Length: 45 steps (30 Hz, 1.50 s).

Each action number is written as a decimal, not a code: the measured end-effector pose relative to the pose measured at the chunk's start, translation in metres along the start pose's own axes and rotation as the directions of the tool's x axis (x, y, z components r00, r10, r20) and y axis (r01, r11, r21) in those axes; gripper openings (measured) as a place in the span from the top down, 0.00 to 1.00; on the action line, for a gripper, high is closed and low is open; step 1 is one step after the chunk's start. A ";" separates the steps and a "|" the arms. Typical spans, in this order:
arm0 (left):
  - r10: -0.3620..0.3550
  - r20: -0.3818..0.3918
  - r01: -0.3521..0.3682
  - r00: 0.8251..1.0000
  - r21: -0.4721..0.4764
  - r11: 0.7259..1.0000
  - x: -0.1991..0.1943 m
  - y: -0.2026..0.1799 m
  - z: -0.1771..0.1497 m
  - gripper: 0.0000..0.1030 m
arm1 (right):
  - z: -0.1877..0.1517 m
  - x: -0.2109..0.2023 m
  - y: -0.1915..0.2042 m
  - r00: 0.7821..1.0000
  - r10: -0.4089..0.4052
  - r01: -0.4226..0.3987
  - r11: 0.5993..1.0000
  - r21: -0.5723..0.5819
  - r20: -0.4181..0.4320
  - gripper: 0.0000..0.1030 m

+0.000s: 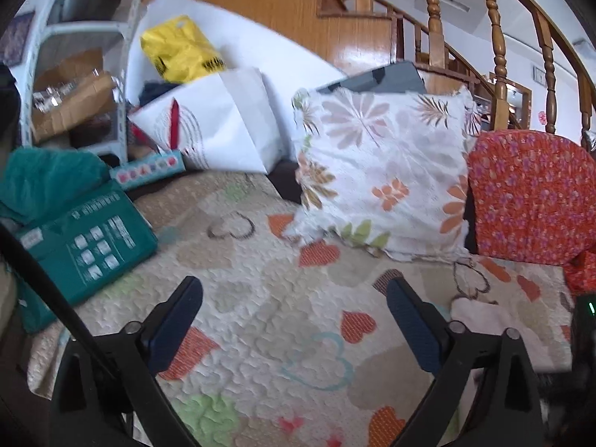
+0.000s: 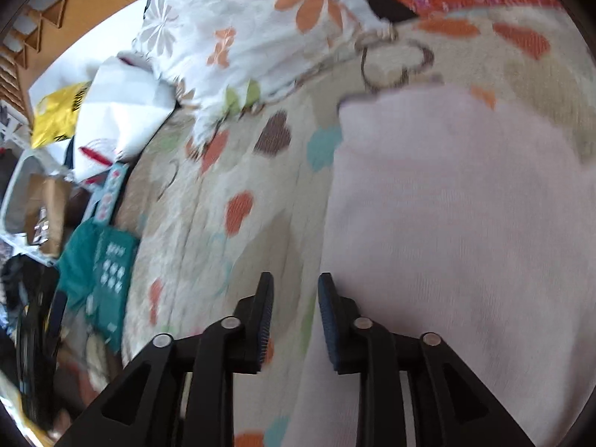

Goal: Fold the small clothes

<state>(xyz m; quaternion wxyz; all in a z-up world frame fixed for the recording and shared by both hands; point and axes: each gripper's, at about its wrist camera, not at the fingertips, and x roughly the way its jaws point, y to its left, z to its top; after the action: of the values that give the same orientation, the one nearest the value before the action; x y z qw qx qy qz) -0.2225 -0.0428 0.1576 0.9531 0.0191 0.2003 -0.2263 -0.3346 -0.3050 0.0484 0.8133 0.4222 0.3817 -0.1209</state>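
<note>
The pink cloth [image 2: 458, 231] lies flat on the heart-print quilt [image 2: 186, 193], filling the right wrist view from about 1 to 5 o'clock; in the left view only a corner shows at 3 o'clock. It looks spread but hardly folded, so most of the task seems left. The left gripper [image 1: 294, 298] gapes wide and empty. The right gripper [image 2: 294, 290] is narrowed at the cloth's edge; whether it pinches fabric I cannot tell.
</note>
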 end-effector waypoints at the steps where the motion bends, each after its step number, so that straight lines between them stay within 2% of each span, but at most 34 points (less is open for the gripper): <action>1: 0.013 0.019 -0.013 1.000 0.009 1.000 -0.003 -0.001 0.001 0.00 | -0.013 0.000 -0.005 0.999 0.030 -0.029 0.999 0.019 -0.019 0.73; 3: 0.040 0.080 -0.043 0.996 0.034 0.998 -0.013 -0.004 -0.001 0.00 | -0.035 -0.004 -0.012 0.997 0.066 -0.065 0.997 0.041 -0.038 0.73; 6: 0.039 0.143 -0.049 0.989 0.064 0.997 -0.026 -0.009 -0.003 0.00 | -0.067 -0.003 -0.020 0.987 0.126 -0.119 0.990 0.077 -0.102 0.73; 9: 0.010 0.155 -0.024 0.988 0.086 0.996 -0.033 -0.013 -0.007 0.00 | -0.095 -0.014 -0.023 0.987 0.126 -0.120 0.991 0.061 -0.104 0.73; 11: -0.041 0.128 0.027 0.991 0.108 0.994 -0.034 -0.018 -0.010 0.00 | -0.106 -0.034 -0.027 0.990 0.112 -0.106 0.992 0.066 -0.088 0.68; 13: -0.108 0.058 0.098 0.992 0.156 0.983 -0.033 -0.027 -0.014 0.00 | -0.114 -0.053 -0.033 0.994 0.087 -0.083 0.994 0.069 -0.061 0.64; 16: -0.145 -0.003 0.143 0.989 0.210 0.967 -0.038 -0.039 -0.023 0.00 | -0.124 -0.093 -0.045 1.000 -0.004 0.004 0.999 0.042 0.007 0.59; 19: -0.161 -0.057 0.170 0.985 0.236 0.957 -0.047 -0.053 -0.036 0.00 | -0.126 -0.125 -0.060 0.994 -0.083 0.081 0.996 0.031 0.065 0.56; 22: -0.198 -0.171 0.232 0.965 0.204 0.951 -0.055 -0.065 -0.053 0.00 | -0.120 -0.149 -0.077 0.976 -0.188 0.185 0.982 0.037 0.105 0.55; 26: -0.233 -0.340 0.301 0.911 0.163 0.940 -0.053 -0.086 -0.089 0.00 | -0.109 -0.168 -0.091 0.932 -0.324 0.323 0.946 0.035 0.163 0.55; 28: -0.225 -0.398 0.311 0.889 0.167 0.936 -0.051 -0.095 -0.108 0.00 | -0.109 -0.173 -0.098 0.909 -0.370 0.369 0.928 0.043 0.193 0.54; 32: -0.195 -0.481 0.314 0.855 0.180 0.932 -0.045 -0.104 -0.142 0.00 | -0.115 -0.174 -0.110 0.902 -0.388 0.381 0.922 0.074 0.191 0.54; 34: -0.180 -0.514 0.310 0.839 0.179 0.934 -0.043 -0.103 -0.157 0.00 | -0.116 -0.176 -0.112 0.891 -0.413 0.408 0.911 0.066 0.188 0.53; 37: -0.170 -0.571 0.314 0.803 0.163 0.935 -0.034 -0.103 -0.174 0.00 | -0.117 -0.179 -0.109 0.868 -0.448 0.448 0.893 0.052 0.215 0.40; 39: -0.162 -0.608 0.320 0.777 0.159 0.934 -0.028 -0.104 -0.184 0.00 | -0.117 -0.179 -0.108 0.866 -0.448 0.447 0.893 0.058 0.222 0.38; 41: -0.166 -0.634 0.327 0.756 0.146 0.933 -0.024 -0.104 -0.194 0.00 | -0.118 -0.176 -0.108 0.875 -0.433 0.431 0.900 0.061 0.214 0.38; 43: -0.173 -0.624 0.327 0.762 0.141 0.934 -0.025 -0.103 -0.194 0.00 | -0.119 -0.170 -0.105 0.879 -0.432 0.431 0.901 0.051 0.203 0.38; 45: -0.174 -0.626 0.330 0.760 0.142 0.933 -0.025 -0.103 -0.195 0.00 | -0.119 -0.163 -0.101 0.875 -0.444 0.447 0.894 0.029 0.194 0.38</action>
<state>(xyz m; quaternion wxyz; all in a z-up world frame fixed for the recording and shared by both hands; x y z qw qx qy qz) -0.3609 -0.0999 -0.0059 0.7895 0.1797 0.4650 -0.3580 -0.5597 -0.2945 0.0638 0.8006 0.3022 0.3877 -0.3426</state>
